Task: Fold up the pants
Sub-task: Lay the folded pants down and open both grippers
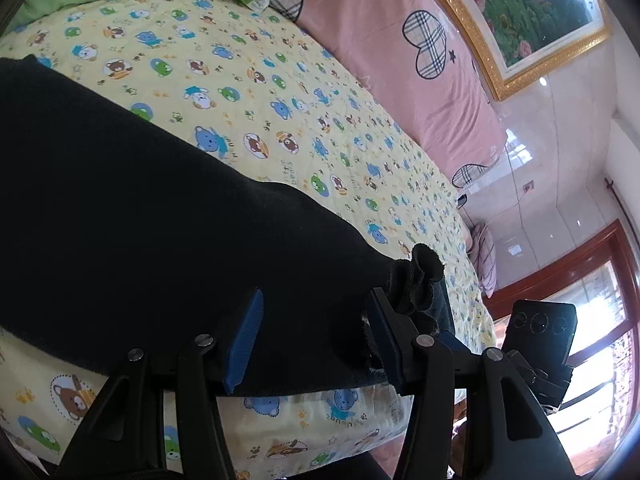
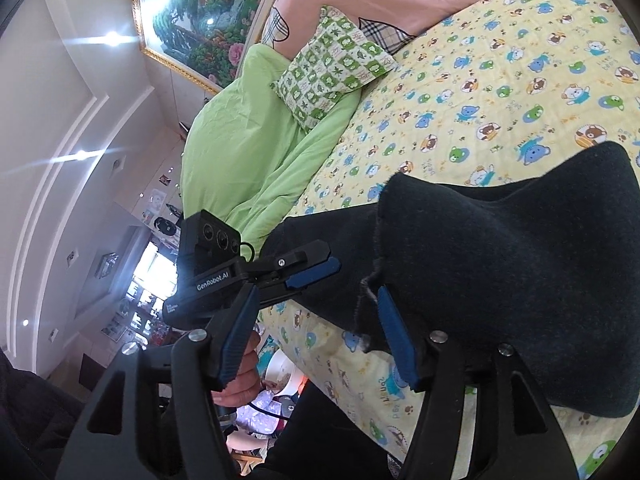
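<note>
Two grippers work at the near edge of a bed covered in a yellow bear-print sheet, and both stand with their blue pads spread apart. The black pants lie in a long dark band along that edge, with the far side of the mattress bare. In the left wrist view the left gripper has dark cloth between its fingers, and a bunched, frayed end of the pants rests against the right-hand pad; the pads do not appear to press, so it seems to hold nothing firmly. In the right wrist view the right gripper straddles the frayed corner where a raised fold of the pants overlaps the flat layer, again with a clear gap on the left pad's side. Both tools sit low and angled over the bed's edge, probably because the hems lie right there. The sheet beyond the pants offers open room to carry a fold away from the person. A green quilt, a checked pillow and a pink quilt lie well apart near the head of the bed
</note>
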The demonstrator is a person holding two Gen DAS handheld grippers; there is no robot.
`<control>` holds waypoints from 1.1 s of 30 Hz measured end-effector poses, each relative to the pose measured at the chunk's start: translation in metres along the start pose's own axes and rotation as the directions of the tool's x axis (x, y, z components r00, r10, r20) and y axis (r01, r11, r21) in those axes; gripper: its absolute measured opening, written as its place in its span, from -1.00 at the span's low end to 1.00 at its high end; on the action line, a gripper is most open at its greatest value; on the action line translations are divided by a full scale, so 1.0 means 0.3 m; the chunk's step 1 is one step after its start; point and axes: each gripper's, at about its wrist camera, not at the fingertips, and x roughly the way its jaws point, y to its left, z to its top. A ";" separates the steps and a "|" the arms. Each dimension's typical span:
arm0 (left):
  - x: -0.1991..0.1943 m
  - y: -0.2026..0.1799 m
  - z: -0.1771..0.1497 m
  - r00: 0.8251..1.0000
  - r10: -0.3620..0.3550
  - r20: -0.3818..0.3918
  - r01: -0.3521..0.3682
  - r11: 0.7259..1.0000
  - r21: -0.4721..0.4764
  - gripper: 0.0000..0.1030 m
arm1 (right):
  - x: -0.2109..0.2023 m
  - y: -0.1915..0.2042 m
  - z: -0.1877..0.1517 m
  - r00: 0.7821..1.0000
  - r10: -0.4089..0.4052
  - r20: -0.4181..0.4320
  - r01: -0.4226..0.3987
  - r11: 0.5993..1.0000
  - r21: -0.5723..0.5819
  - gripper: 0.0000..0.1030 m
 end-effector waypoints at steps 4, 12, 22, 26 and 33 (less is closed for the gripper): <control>-0.040 0.031 -0.017 0.999 0.023 0.025 -0.022 0.999 -0.037 0.11 | 0.022 0.016 0.008 1.000 0.006 -0.013 -0.006 1.000 -0.009 0.29; -0.156 0.082 -0.061 0.993 0.084 0.080 -0.077 0.993 -0.085 0.17 | 0.066 0.059 0.040 0.999 0.017 -0.034 -0.019 0.999 -0.044 0.42; -0.310 0.168 -0.099 0.969 0.190 0.156 -0.166 0.974 -0.157 0.17 | 0.168 0.100 0.083 0.995 0.050 -0.086 -0.057 0.996 -0.072 0.47; -0.363 0.219 -0.101 0.962 0.212 0.174 -0.177 0.964 -0.200 0.20 | 0.214 0.116 0.093 0.992 0.060 -0.109 -0.068 0.995 -0.076 0.47; -0.438 0.295 -0.125 0.949 0.252 0.192 -0.196 0.943 -0.268 0.23 | 0.301 0.136 0.113 0.987 0.065 -0.147 -0.077 0.994 -0.075 0.54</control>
